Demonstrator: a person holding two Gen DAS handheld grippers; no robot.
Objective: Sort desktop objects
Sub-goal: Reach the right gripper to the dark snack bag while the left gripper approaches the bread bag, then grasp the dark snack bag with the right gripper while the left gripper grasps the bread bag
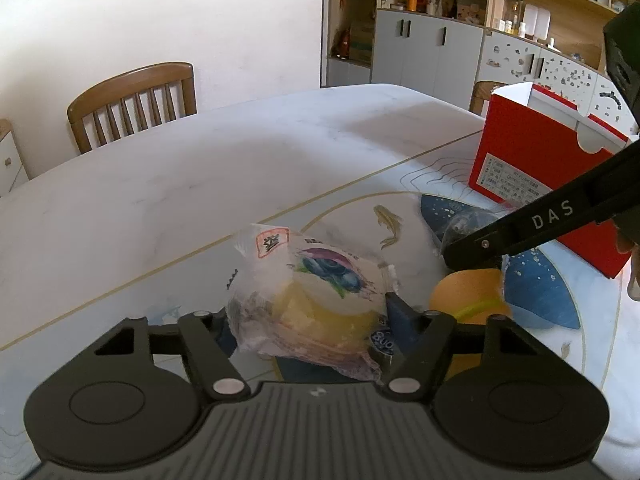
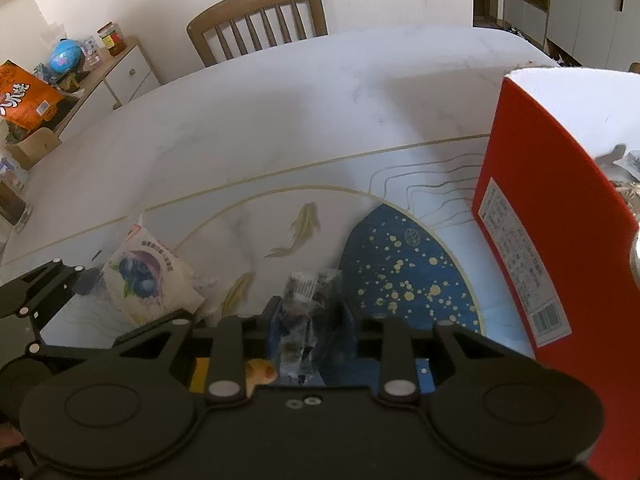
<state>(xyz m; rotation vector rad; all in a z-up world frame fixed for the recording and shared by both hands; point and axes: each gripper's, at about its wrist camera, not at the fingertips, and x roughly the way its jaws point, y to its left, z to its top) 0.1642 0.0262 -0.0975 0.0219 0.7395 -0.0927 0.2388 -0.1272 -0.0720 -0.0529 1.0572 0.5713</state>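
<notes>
My left gripper is shut on a clear bag of blueberry bread, held low over the patterned mat; the bag also shows in the right wrist view. My right gripper is shut on a small clear packet with dark contents, and shows in the left wrist view above an orange toy burger. A red open box stands at the right, close beside the right gripper.
The white marble table stretches away behind the mat. A wooden chair stands at its far side. Shelves and grey cabinets line the back wall. A low cupboard with clutter stands at the left.
</notes>
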